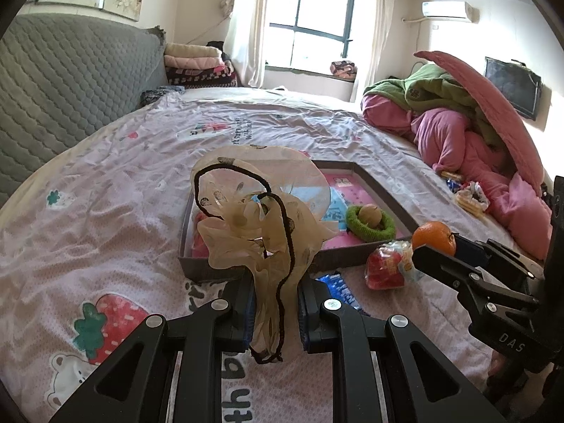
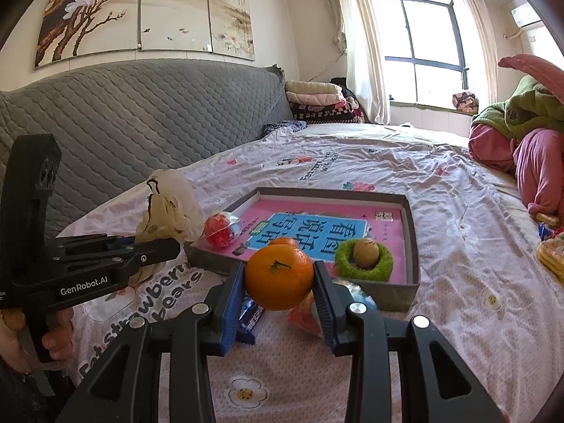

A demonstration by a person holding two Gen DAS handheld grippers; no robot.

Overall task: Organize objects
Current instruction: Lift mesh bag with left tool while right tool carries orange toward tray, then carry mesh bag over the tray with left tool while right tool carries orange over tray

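On the bed's pink printed sheet [image 2: 440, 211], a shallow grey cardboard tray [image 2: 410, 246] already contains a pink book, a red mesh ball [image 2: 220, 229] and a green knitted ring [image 2: 365, 264]. The left tool [image 1: 275, 303] is pinching a beige drawstring bag [image 1: 253, 208]; the right tool [image 2: 278, 296] is pinching a round orange [image 2: 278, 278]. Both items, and the wrapped snacks [image 1: 387, 264] beside the tray, are judged still unplaced.
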